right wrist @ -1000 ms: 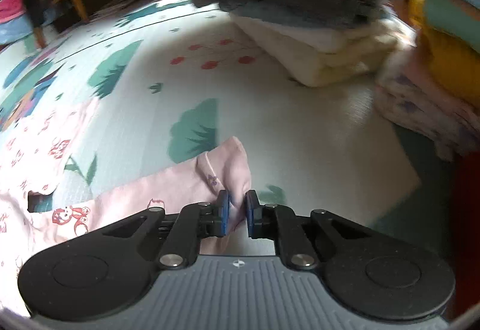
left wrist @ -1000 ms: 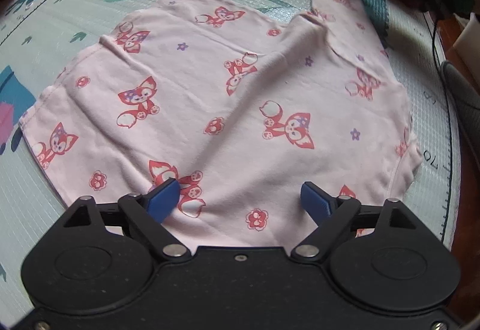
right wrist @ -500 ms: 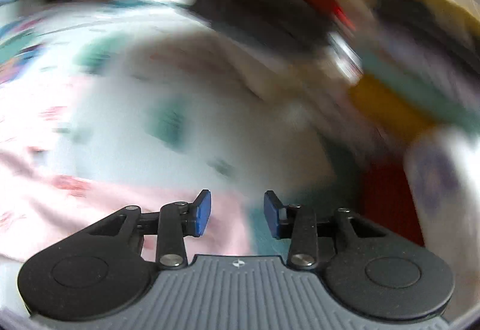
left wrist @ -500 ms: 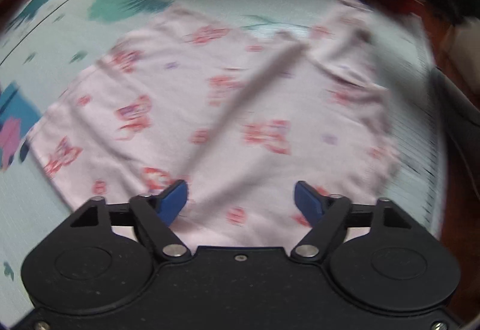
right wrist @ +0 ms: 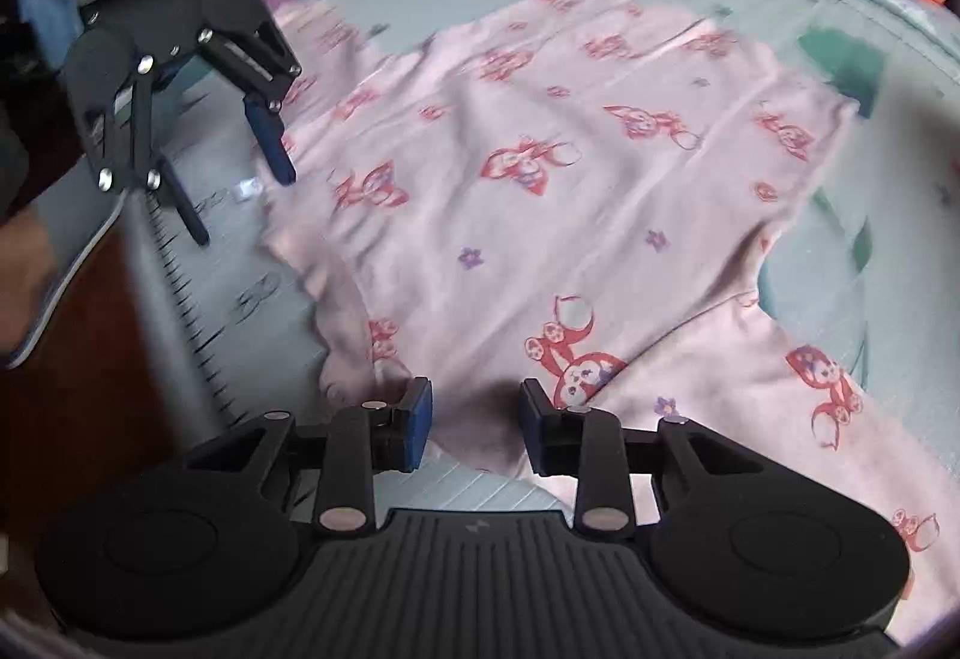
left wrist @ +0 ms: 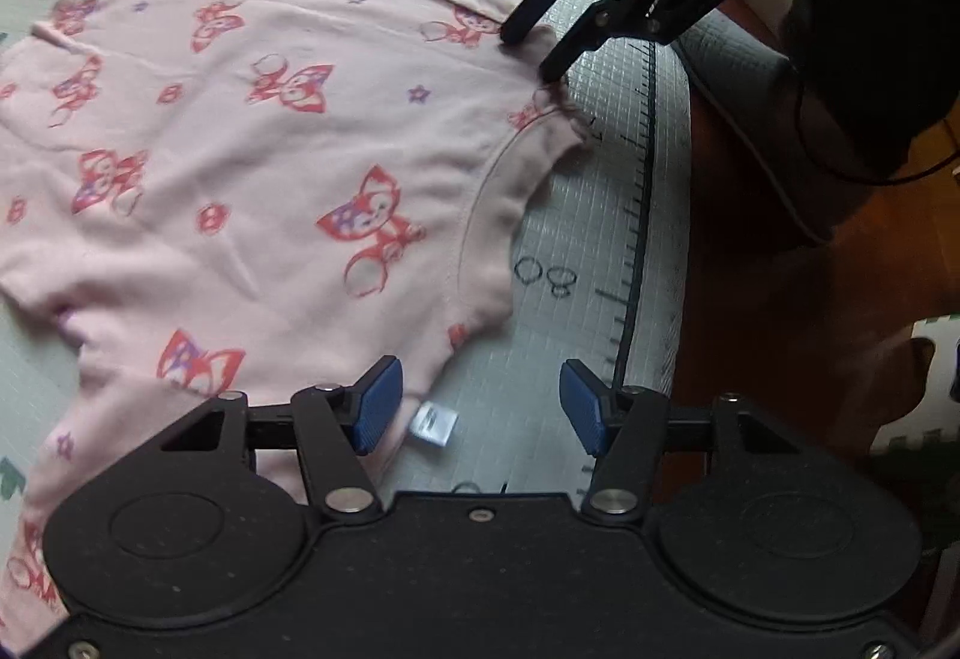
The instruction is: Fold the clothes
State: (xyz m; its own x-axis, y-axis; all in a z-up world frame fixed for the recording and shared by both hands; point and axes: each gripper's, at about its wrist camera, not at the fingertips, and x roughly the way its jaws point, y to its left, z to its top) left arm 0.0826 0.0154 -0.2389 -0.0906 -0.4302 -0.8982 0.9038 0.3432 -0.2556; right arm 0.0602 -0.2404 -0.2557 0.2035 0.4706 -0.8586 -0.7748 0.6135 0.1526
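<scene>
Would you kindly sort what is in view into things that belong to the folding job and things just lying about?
Belongs to the job:
- pink fox-print shirt, spread flat
- left tool, open
- right tool, open at the neckline

Just lying about:
- play mat
- white tag on the mat

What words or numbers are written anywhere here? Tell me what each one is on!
"80": on the grey ruler-marked play mat, printed beside its tick scale; seen upside down.
"20": perhaps, further up the same scale; too blurred to be sure.
Small white fabric tag by the pink fox-print shirt: print too small to read.
Nothing else is readable.
</scene>
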